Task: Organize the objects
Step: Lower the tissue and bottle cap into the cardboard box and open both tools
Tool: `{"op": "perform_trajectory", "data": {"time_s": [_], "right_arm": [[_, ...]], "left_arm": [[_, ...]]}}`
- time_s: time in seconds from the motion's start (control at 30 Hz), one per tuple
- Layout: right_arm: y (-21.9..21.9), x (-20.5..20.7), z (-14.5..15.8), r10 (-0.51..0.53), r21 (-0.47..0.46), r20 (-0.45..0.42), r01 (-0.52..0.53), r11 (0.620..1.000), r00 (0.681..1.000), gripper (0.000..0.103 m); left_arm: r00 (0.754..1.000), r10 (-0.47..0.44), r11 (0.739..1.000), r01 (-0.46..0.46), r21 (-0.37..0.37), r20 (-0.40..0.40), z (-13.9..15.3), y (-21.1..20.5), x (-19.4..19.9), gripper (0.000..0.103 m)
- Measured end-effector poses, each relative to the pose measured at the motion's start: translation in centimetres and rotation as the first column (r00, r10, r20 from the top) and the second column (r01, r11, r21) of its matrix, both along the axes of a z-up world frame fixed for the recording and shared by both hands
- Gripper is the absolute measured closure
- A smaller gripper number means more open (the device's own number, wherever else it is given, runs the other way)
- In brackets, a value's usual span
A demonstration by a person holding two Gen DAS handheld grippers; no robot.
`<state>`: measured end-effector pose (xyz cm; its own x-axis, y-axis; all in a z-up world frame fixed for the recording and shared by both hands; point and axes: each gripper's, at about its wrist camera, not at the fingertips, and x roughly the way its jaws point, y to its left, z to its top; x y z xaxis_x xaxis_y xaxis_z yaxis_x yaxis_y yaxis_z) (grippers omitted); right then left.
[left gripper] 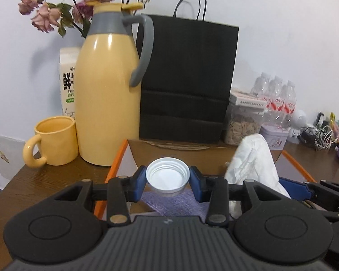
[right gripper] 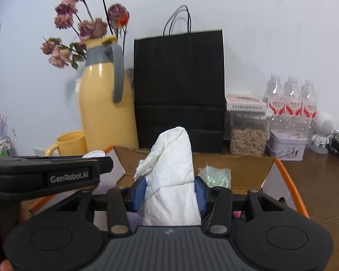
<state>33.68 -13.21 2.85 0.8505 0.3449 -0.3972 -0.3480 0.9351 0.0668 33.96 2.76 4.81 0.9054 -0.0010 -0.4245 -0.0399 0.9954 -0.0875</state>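
Observation:
My left gripper [left gripper: 167,177] is shut on a white screw cap [left gripper: 167,176], open side facing the camera, held above an open cardboard box with orange edges [left gripper: 118,158]. My right gripper [right gripper: 170,190] is shut on a crumpled white tissue wad [right gripper: 171,171], held upright over the same box [right gripper: 289,180]. The tissue also shows in the left wrist view [left gripper: 253,160], to the right of the cap. The left gripper's body shows at the left of the right wrist view [right gripper: 49,171]. Purple cloth [left gripper: 169,205] lies in the box below the cap.
On the brown table behind the box stand a yellow thermos jug [left gripper: 108,99], a yellow mug [left gripper: 54,141], a black paper bag [left gripper: 187,79], a jar of seeds [right gripper: 248,133], water bottles [right gripper: 291,103] and a tin [right gripper: 287,145]. Cables [left gripper: 321,135] lie far right.

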Motion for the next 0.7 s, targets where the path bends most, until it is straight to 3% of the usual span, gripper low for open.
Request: {"op": "perform_trajectory", "data": {"time_s": [0.27, 0.3, 0.37, 0.4, 0.43, 0.5, 0.7], "right_arm": [[-0.3, 0.1, -0.1, -0.008, -0.005, -0.006, 0.008, 1.0, 1.0, 0.055], [-0.3, 0.0, 0.0, -0.013, -0.008, 0.0, 0.013, 1.0, 1.0, 0.051], [-0.5, -0.3, 0.2, -0.037, -0.014, 0.017, 0.037, 0.999, 0.999, 0.042], [-0.7, -0.4, 0.3, -0.046, -0.01, 0.024, 0.046, 0.999, 0.999, 0.032], [-0.9, -0.5, 0.4, -0.053, -0.002, 0.026, 0.053, 0.999, 0.998, 0.015], [-1.3, -0.5, 0.7, -0.064, 0.014, 0.031, 0.063, 0.998, 0.997, 0.0], [-1.4, -0.6, 0.8, -0.059, 0.02, 0.034, 0.058, 0.998, 0.998, 0.0]], "left_arm": [[1.0, -0.006, 1.0, 0.006, 0.02, 0.002, -0.5, -0.3, 0.2, 0.058], [1.0, -0.001, 1.0, 0.0, 0.018, 0.009, -0.4, -0.3, 0.1, 0.049], [0.999, 0.007, 1.0, -0.007, -0.002, 0.035, -0.1, 0.1, -0.2, 0.021], [0.998, 0.013, 1.0, -0.012, -0.011, 0.057, 0.0, 0.2, -0.5, 0.0], [0.996, 0.022, 1.0, -0.021, -0.014, 0.084, 0.1, 0.2, -0.8, 0.0], [0.994, 0.022, 1.0, -0.022, 0.001, 0.105, 0.3, -0.1, -1.1, 0.0], [0.994, 0.024, 1.0, -0.026, 0.009, 0.106, 0.4, -0.5, -1.2, 0.0]]}}
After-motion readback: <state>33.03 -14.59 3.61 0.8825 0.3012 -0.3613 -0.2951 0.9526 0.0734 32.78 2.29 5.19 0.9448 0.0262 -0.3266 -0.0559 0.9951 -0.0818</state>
